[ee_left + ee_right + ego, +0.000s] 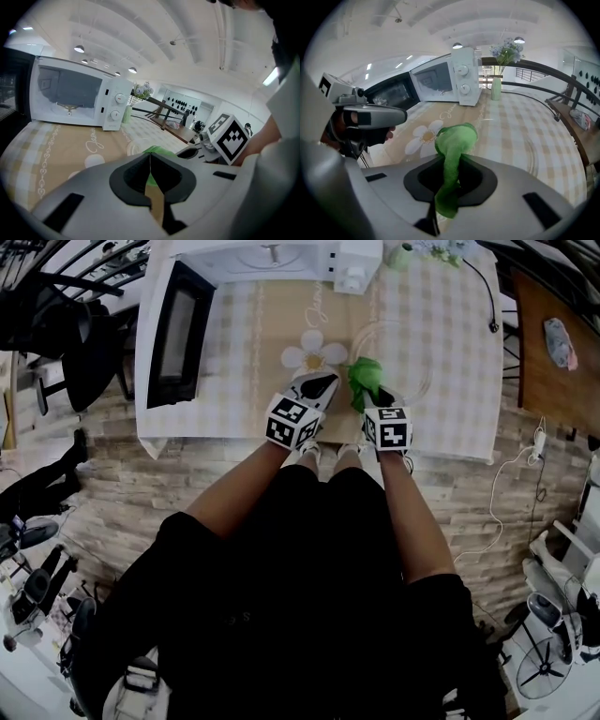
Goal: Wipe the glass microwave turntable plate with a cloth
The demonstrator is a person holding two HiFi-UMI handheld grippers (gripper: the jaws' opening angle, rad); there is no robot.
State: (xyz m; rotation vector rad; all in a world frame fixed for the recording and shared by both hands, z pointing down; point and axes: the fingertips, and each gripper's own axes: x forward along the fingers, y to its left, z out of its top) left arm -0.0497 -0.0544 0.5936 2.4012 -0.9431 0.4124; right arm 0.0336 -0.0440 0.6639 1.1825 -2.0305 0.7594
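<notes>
Glass turntable plate (428, 368) lies flat on the checked counter (450, 418), just ahead of the right tool (449, 183). Right tool's jaws are clamped on a green cloth (453, 139); the cloth's bunched end sticks out past the tips, over the plate's near rim, contact unclear. Left tool (150, 177) is beside the right tool, on its left, jaws closed together with nothing between them, tips over a daisy print (314, 357) on the counter. White microwave (281, 257) stands farther ahead of both tools, its door (178, 334) swung open toward the left tool's side. Vase of flowers (497, 87) is right of the microwave.
</notes>
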